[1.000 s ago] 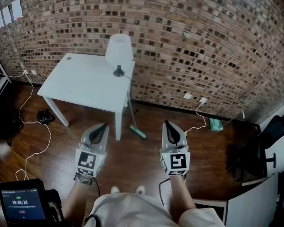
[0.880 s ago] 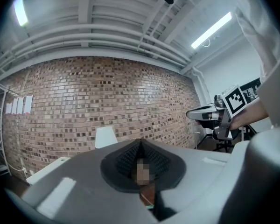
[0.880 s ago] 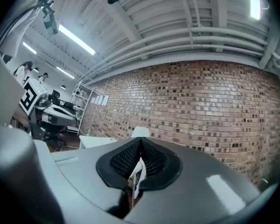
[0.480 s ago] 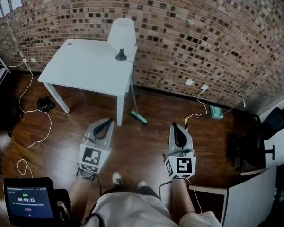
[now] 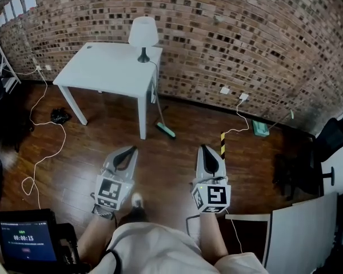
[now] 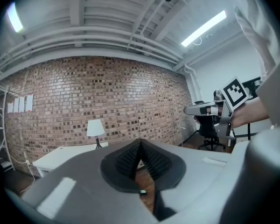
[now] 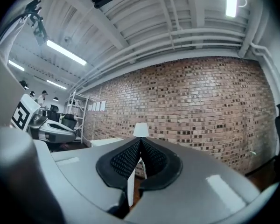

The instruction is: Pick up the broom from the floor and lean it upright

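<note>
On the dark wooden floor (image 5: 171,170), risks jogging the white square tabletop (image 5: 103,73) and toppling its white-shaded lamp (image 5: 143,34), or merely shoving over the thin-handled, green-headed broom (image 5: 166,131) propped by the table leg, well ahead, with jaws of left gripper (image 5: 131,150) and right gripper (image 5: 205,148) both pressed together, empty.

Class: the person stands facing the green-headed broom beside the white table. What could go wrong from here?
1. The white table lamp stands at the corner of the white table, close to the handle of the green-headed broom; a swung handle might knock it over.
2. A loose white cable snakes across the wooden floor at left: a trip risk.
</note>
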